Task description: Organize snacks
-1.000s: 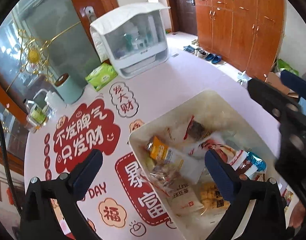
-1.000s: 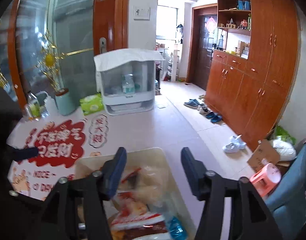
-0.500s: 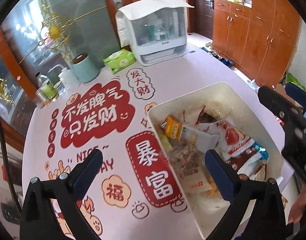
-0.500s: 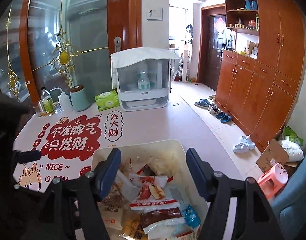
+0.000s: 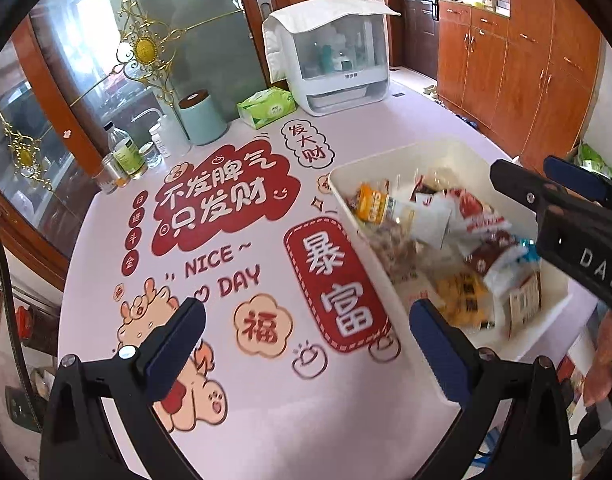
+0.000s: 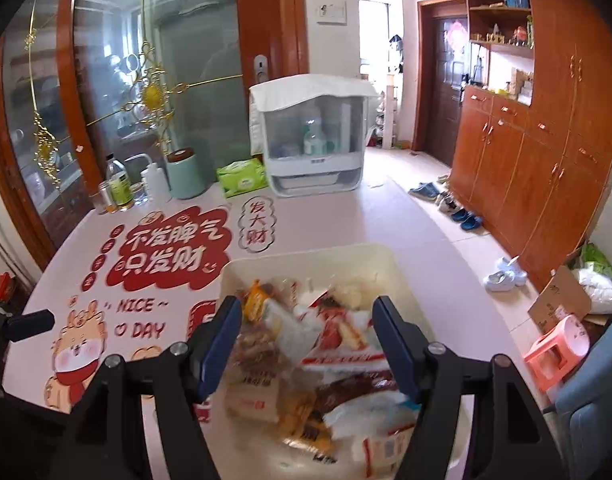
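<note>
The left tongs [image 5: 306,334] stand wide apart over the printed tabletop [image 5: 242,364], holding and touching nothing. The right tongs [image 6: 308,338] are also apart and empty above the one white bin [image 6: 390,264], which sits at the tabletop's right edge. Its long axis runs from the near edge away toward the white cabinet [image 6: 312,136]. The snack packets [image 6: 338,344] lie heaped in it, blurred, too jumbled to count.
</note>
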